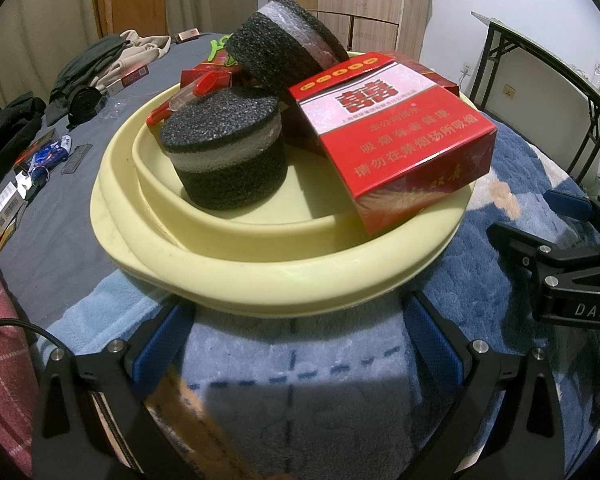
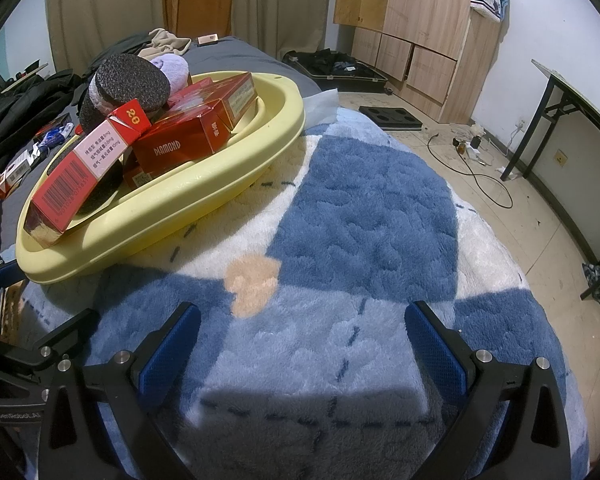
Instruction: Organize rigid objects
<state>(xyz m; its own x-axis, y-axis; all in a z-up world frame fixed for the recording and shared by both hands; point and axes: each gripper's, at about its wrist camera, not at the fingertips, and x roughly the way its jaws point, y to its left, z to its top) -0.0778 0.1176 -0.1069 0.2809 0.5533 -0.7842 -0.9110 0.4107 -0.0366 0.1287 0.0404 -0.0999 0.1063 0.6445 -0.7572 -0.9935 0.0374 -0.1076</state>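
The left claw point(image 1: 296, 344) is seen spread wide apart, its blue-padded fingers point(image 1: 162, 344) empty and hovering over the fluffy blue-and-white patchwork blanket point(image 1: 300, 364). Just ahead of it, the pale yellow oval plastic basin point(image 1: 260, 280) is set on the blanket, its near rim close to the fingertips; whether it is touched cannot be told. Inside the basin, ahead and slightly left, a round black foam block with a grey band point(image 1: 228, 148) stands upright; a second such foam block point(image 1: 288, 48) is tilted behind it. Ahead and to the right, a red cigarette carton with Chinese lettering point(image 1: 396, 140) leans over the basin's rim. A red-capped marker point(image 1: 184, 96) is laid across the far left edge.

The right claw point(image 2: 302, 344) is likewise held wide open and grips nothing; only blanket lies between its fingers. The basin is placed well ahead and to its left, with a red box marked DIAMOND point(image 2: 180, 144) stacked among other cartons.

A brown blurred object point(image 1: 188, 412) at the left claw's base cannot be identified. The small boxes point(image 1: 4, 212) far left of the left claw are cut off by the lens edge, and the dark clothing point(image 1: 88, 64) beyond is hard to make out.
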